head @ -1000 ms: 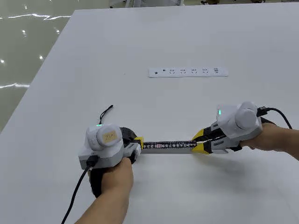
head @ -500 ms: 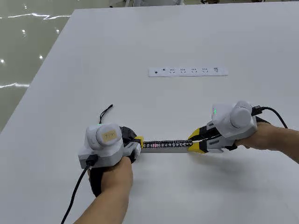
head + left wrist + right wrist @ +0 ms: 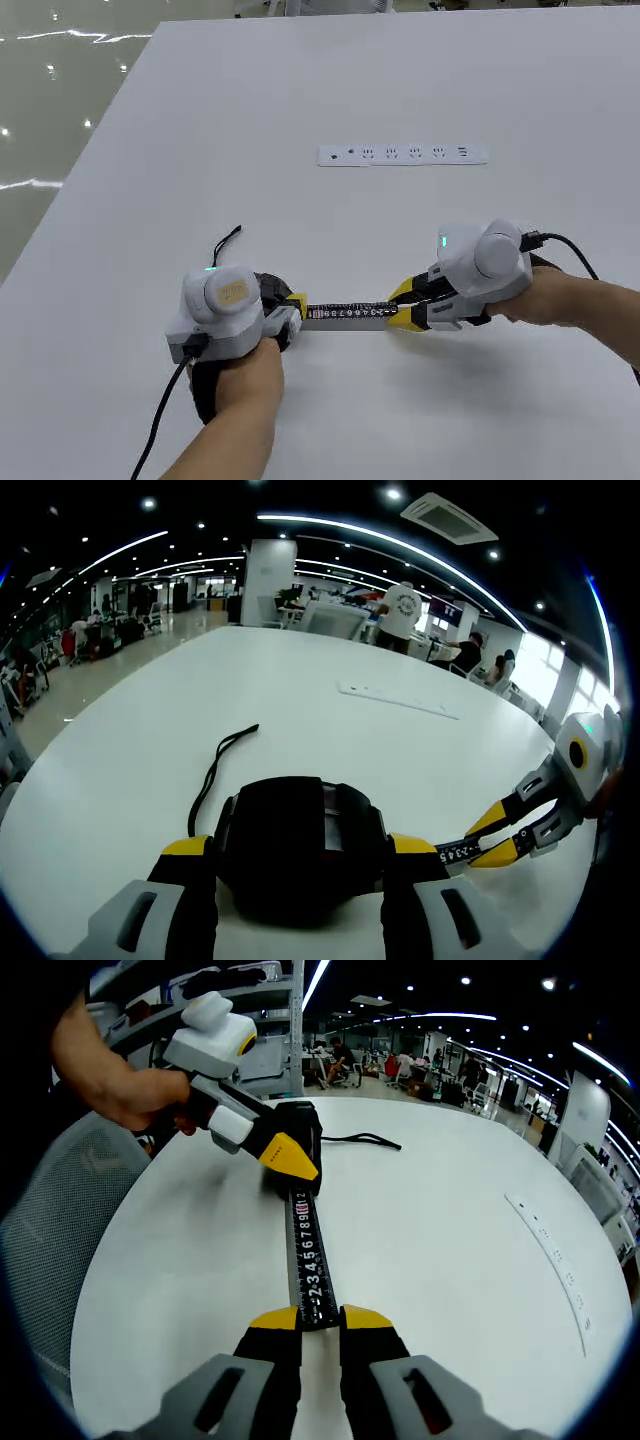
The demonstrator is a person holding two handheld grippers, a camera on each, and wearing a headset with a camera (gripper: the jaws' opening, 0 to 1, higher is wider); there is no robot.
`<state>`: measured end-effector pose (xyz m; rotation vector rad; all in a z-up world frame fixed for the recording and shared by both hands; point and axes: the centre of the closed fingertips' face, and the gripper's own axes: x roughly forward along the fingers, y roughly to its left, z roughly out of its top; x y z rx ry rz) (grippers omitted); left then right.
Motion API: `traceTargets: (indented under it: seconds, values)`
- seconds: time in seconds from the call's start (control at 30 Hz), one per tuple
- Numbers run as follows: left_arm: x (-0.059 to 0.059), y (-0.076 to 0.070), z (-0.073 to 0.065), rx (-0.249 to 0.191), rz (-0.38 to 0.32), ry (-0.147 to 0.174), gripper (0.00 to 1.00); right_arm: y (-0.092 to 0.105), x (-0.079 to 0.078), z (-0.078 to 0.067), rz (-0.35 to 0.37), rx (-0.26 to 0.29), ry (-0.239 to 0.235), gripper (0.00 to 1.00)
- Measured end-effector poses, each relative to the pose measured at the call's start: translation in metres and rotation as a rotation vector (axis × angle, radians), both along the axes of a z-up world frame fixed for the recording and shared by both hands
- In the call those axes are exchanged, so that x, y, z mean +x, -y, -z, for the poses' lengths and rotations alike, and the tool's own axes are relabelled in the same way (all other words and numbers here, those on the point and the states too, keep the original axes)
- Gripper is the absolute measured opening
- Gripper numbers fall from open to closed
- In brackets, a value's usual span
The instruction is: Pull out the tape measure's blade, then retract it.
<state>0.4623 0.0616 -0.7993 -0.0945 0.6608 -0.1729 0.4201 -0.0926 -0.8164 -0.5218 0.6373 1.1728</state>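
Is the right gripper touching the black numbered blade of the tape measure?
Touching: in the right gripper view, the right gripper has its jaws shut on the black numbered blade.

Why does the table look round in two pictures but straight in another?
In the left gripper view and right gripper view a fisheye lens bends the table into a curve; in the head view its edges look straight, with glare spots on the shiny floor.

A black, rounded plastic tape measure (image 3: 300, 845) sits on the white worktop (image 3: 400, 80), near its near edge, left of centre. Its black blade (image 3: 308, 1260) with white numerals is partly drawn out, running straight toward the right edge. A thin black wrist cord (image 3: 215, 765) trails toward the far edge.
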Motion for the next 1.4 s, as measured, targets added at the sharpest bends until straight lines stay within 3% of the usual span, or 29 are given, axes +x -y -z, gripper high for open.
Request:
traceTargets:
  seconds: [0.5, 1.4]
  values:
    - [0.0, 0.0, 0.0, -0.007, -0.002, -0.003, 0.64, -0.017, 0.004, -0.001, 0.001, 0.011, 0.003, 0.12]
    - [0.0, -0.001, -0.001, -0.036, -0.007, -0.008, 0.64, -0.071, 0.013, -0.002, -0.004, 0.042, 0.016, 0.12]
